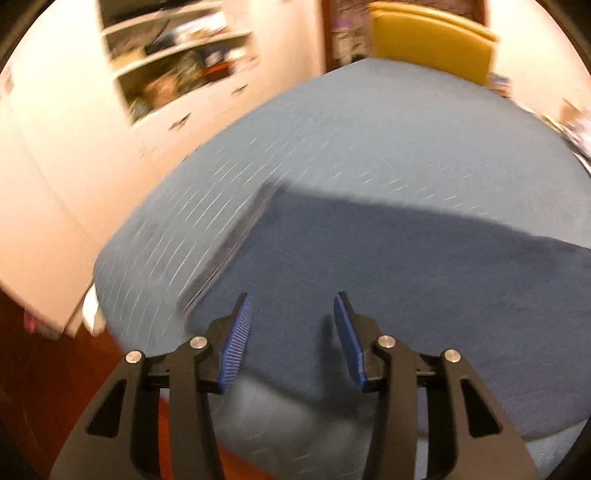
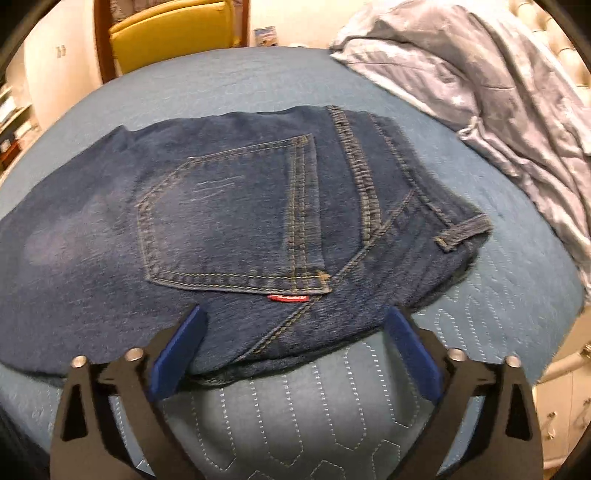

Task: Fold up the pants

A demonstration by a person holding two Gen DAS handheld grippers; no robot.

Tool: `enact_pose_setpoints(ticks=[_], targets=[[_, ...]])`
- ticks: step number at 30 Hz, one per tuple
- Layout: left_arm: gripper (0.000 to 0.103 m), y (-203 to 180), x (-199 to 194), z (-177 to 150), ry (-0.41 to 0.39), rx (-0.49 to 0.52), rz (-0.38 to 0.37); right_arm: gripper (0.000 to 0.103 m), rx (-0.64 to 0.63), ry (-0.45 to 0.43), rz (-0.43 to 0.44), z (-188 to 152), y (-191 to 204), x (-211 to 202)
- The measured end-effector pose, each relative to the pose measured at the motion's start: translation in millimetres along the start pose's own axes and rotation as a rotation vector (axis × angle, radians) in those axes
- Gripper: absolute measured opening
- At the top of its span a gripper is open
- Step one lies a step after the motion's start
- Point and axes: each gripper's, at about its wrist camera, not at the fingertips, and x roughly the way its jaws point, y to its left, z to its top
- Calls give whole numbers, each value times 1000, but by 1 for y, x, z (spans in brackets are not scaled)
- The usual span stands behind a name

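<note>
Dark blue jeans [image 2: 229, 206] lie flat on a blue quilted bed cover [image 2: 295, 424], back pocket up, with a red tab [image 2: 287, 298] at the pocket's near corner. My right gripper [image 2: 295, 309] stands wide open just above the near edge of the seat, its blue pads on either side of the denim without pressing on it. In the blurred left wrist view the jeans [image 1: 406, 266] spread across the cover [image 1: 332, 129]. My left gripper [image 1: 292, 295] hovers over the cloth near its left end, open, with nothing between its pads.
A crumpled grey-blue duvet [image 2: 498, 85] fills the bed's far right. A yellow chair [image 2: 173, 33] stands beyond the far edge. White shelves [image 1: 177, 62] and a cupboard door stand left of the bed, with wooden floor [image 1: 44, 369] below. White drawers [image 2: 561, 406] are at the right.
</note>
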Motion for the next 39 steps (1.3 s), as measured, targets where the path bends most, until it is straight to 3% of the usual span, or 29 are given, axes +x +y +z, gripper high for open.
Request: enact_pose_setpoints(ticks=[3,6,10,14,16,18,20,22,27,30,33,34,37,39], targets=[[46,-42,-1,15,-23,65,-155,98,14,4,-29,0,3,-2],[48,-87,16,29,-10,118,-244,98,4,13,-50,2,5,-3],[48,-135,44,46,30,174,-290,98,-2,26,-65,3,8,-4],[48,-126,62,55,40,186,-321,98,-10,28,-66,3,9,-4],[47,-117,66,52,40,196,-316,98,-26,30,-58,5,8,-7],[47,-111,64,50,48,165,-322,98,-11,-29,-56,9,5,-21],[47,-109,57,44,45,142,-309,98,5,-75,22,17,5,-34],[63,-104,57,44,40,139,-253,98,-10,-69,122,31,16,-37],[68,-85,59,35,64,59,-149,96,-108,-64,259,66,56,-19],[68,-71,50,29,73,10,-76,84,-165,-13,190,81,60,10],[66,-62,22,19,48,-14,4,83,-177,74,81,78,39,43],[66,-63,8,11,25,0,15,83,-167,54,125,73,32,43],[65,-110,-29,4,-41,78,-53,80,-201,-3,100,63,24,23],[63,-159,-50,2,-74,156,-154,80,-84,-40,125,56,-5,2]])
